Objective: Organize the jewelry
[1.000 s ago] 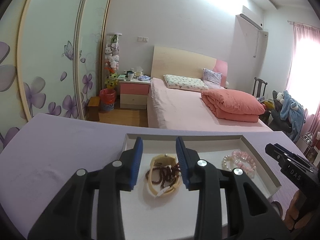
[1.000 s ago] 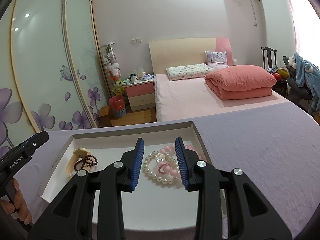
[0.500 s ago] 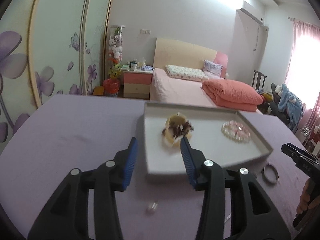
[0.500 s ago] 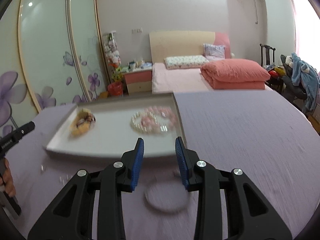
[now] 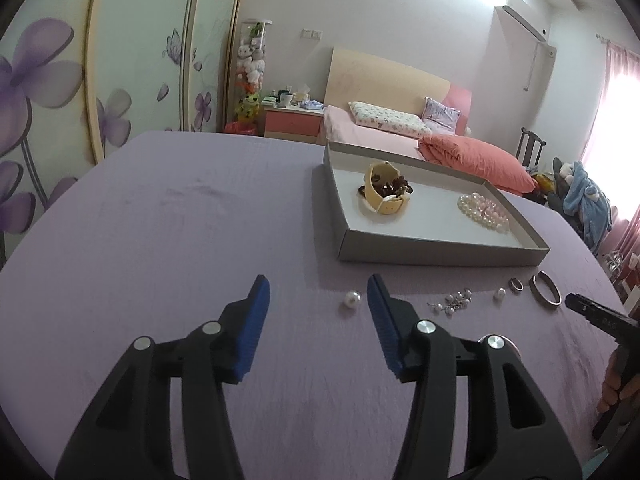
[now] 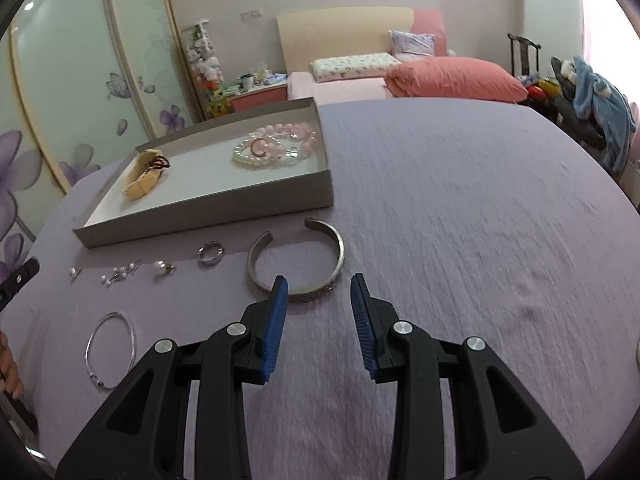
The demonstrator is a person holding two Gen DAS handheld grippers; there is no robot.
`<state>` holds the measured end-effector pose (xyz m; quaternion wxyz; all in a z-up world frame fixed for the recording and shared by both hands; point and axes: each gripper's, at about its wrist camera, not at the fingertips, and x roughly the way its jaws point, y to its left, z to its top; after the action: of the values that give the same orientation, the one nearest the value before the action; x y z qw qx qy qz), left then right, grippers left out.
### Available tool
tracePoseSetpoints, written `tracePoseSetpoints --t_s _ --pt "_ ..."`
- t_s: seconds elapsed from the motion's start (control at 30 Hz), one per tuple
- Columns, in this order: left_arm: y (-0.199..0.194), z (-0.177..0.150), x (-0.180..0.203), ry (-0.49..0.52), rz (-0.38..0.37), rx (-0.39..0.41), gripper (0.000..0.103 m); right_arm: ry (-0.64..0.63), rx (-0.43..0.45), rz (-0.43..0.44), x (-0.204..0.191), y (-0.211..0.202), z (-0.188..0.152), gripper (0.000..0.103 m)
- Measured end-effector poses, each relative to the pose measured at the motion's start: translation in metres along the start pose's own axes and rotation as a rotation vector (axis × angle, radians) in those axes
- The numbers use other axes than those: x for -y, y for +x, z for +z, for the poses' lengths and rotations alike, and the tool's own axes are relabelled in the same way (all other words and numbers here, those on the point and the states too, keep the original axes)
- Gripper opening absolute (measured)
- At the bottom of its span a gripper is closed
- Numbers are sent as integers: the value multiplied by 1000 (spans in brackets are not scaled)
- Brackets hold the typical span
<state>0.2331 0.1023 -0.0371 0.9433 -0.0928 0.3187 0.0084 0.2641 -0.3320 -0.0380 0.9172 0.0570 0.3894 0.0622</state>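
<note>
A grey tray on the purple cloth holds a yellow bangle with dark beads and pearl bracelets. On the cloth in front of the tray lie a single pearl, a pearl cluster, a ring, a silver cuff and a thin bangle. My left gripper is low over the cloth and its jaws are opening; the pearl lies just ahead, beside the right finger, untouched. My right gripper is open, empty, with the cuff's near edge just beyond its tips.
Bare purple cloth spreads right of the tray and on its left. Beyond the table stand a bed, a bedside cabinet and flowered wardrobe doors. A hand holds each gripper at the other view's edge.
Both grippers have drawn back from over the tray and sunk toward the cloth, so the loose jewelry in front of the tray has come into view. The left jaws have widened.
</note>
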Motion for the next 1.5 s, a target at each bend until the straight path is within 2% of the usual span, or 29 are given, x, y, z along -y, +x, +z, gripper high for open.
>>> tracePoseSetpoints --t_s 0.07,0.13,0.3,0.6,0.7,0.9,1.2,1.3,1.5 --pt "0 0 0 1 0 -1 51 1 -18 -6 -1 4 2 40" --pt "0 -1 1 5 -2 -1 51 -11 -26 -8 -6 8 3 63" --pt "3 2 3 5 -5 -8 52 -46 -53 -29 -13 17 2 76" --pt "9 4 9 22 4 -17 53 -88 -112 -86 -24 39 12 80" --pt "11 5 11 31 8 -22 54 -90 -103 -80 -23 36 12 68" --pt "17 4 17 56 4 -59 56 -94 -104 -67 -13 13 -7 67" --pt "40 0 37 134 16 -169 56 -65 -113 -48 1 -25 -40 67" --pt "49 2 41 143 26 -192 54 -72 -111 -47 -3 -26 -42 67" --pt "66 7 45 143 44 -235 38 -74 -105 -47 -6 -24 -41 67"
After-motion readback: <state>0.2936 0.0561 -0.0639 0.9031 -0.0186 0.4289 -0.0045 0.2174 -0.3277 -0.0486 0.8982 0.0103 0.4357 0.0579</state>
